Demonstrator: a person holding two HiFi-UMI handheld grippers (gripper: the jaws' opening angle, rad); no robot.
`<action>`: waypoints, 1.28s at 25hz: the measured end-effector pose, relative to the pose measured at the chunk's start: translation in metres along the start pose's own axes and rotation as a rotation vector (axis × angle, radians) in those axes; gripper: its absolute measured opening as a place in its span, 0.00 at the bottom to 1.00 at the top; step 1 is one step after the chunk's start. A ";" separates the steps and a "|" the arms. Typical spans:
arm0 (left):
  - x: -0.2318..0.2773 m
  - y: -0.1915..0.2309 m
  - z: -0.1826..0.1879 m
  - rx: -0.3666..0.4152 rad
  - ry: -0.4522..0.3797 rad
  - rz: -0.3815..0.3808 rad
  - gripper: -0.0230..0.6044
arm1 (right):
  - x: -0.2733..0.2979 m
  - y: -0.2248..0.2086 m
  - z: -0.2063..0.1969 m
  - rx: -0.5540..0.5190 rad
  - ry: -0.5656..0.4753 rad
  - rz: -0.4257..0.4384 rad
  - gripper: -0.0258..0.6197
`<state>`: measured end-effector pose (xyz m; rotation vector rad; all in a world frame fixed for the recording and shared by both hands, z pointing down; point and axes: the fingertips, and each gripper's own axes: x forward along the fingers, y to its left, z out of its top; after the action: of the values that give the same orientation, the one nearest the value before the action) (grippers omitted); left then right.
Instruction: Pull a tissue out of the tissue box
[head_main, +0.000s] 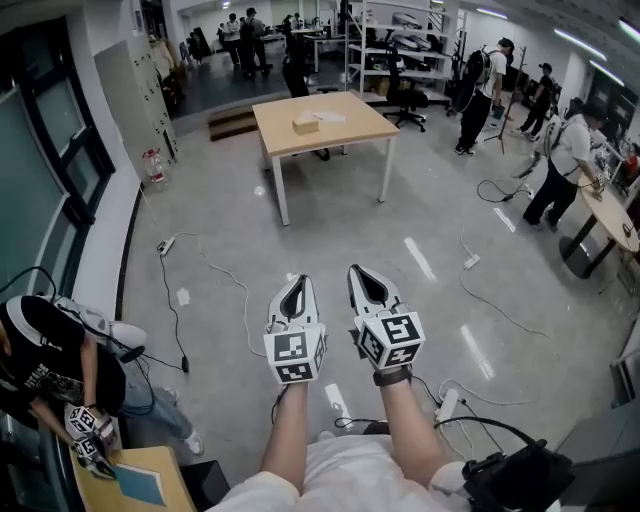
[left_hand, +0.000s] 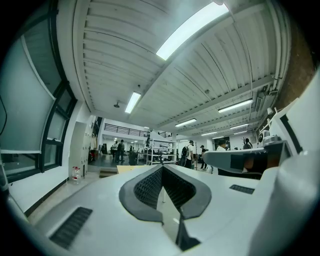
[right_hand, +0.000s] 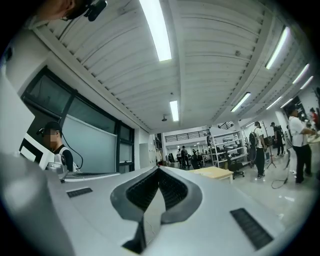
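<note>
Tissue box (head_main: 305, 124) sits on a light wooden tabletop (head_main: 350, 125) far across the room, well apart from both grippers. It's near the tabletop's middle, w/ a flat white sheet (head_main: 328, 117) just beside it on the right. Too small to tell if a tissue sticks out of the box.

Head view: left gripper (head_main: 294, 284) and right gripper (head_main: 364, 272) are held side by side over the grey floor (head_main: 420, 220), close together but not touching, both pointing level toward the tabletop. Each has its marker cube (head_main: 295, 352) at the back, by the wrist.

Left gripper (left_hand: 162, 167), own view: jaws pressed together at the tips, ribbed dark pads (left_hand: 147, 187) facing each other, nothing between them. Tabletop (left_hand: 131, 169) shows as a pale strip just past the tips, to the left.

Right gripper (right_hand: 159, 170), own view: jaws likewise closed tip to tip, empty. Tabletop (right_hand: 217, 172) is off to the right of the tips, in the distance.

Around: white cables (head_main: 210, 265) and a power strip (head_main: 166, 245) lie on the floor left of the grippers. A person in a black top (head_main: 50, 370) bends over a small desk at lower left. Several people (head_main: 560, 165) stand at right and in the background.
</note>
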<state>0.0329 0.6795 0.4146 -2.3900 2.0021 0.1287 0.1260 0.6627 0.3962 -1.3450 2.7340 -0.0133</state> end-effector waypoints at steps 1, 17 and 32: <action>-0.001 0.001 -0.003 -0.007 -0.001 -0.004 0.02 | 0.000 0.004 -0.002 -0.005 0.001 0.011 0.04; 0.071 0.023 -0.023 -0.042 0.051 0.009 0.02 | 0.068 -0.037 -0.021 -0.015 0.077 0.010 0.04; 0.233 -0.033 -0.018 -0.018 0.016 0.017 0.02 | 0.142 -0.193 -0.005 0.011 0.053 0.021 0.04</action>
<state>0.1070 0.4556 0.4130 -2.3933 2.0368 0.1291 0.1919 0.4326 0.3991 -1.3318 2.7869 -0.0631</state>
